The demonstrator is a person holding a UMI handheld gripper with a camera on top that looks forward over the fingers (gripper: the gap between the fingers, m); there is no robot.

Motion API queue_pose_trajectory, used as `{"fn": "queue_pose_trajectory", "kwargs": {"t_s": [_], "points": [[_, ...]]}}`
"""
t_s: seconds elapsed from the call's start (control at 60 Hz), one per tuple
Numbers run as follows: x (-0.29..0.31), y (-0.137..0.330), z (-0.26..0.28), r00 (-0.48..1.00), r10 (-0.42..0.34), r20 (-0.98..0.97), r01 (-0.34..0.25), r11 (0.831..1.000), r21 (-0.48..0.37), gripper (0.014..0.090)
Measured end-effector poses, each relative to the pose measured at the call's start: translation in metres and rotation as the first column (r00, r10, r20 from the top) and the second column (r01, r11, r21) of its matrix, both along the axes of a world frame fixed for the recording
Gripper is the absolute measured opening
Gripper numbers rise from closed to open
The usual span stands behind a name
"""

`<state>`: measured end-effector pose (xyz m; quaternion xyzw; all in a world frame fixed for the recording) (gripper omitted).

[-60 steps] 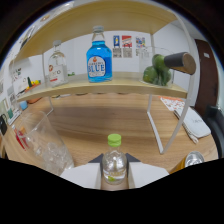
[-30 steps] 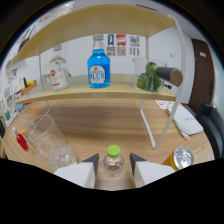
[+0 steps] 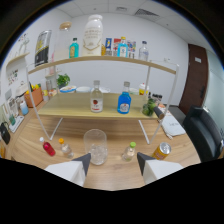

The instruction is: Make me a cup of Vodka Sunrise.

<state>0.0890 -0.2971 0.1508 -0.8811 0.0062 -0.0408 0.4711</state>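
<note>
My gripper (image 3: 113, 165) is open, with nothing between its fingers. Just ahead of the left finger, a clear glass (image 3: 96, 146) with ice stands on the wooden table (image 3: 115, 132). A small clear bottle with a green cap (image 3: 130, 151) stands upright just ahead of the right finger. An orange can (image 3: 161, 150) is to the right of it. On the low shelf (image 3: 75, 106) beyond stand a clear bottle with a red label (image 3: 96, 98) and a blue bottle (image 3: 124, 102).
Left of the glass are a small red bottle (image 3: 48, 148) and a small bottle with an orange cap (image 3: 64, 148). A green plant (image 3: 150, 107) sits at the shelf's right end. The upper shelf (image 3: 105, 59) carries several bottles. A dark chair (image 3: 202, 132) is at the right.
The green-capped bottle was between my fingers; it now stands on the table ahead of the right finger. The gripper has pulled back and up, so the whole shelf unit shows.
</note>
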Motion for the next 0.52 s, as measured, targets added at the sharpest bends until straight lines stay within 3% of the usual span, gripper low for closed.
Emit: {"fn": "queue_pose_trajectory", "kwargs": {"t_s": [0.233,0.517], "points": [[-0.043,-0.017,-0.001,1.000,0.000,-0.008,0.000,0.999,-0.035,0.0860],[-0.051,-0.020,0.000,1.000,-0.004,0.011,0.004,0.999,-0.051,0.0861]]}}
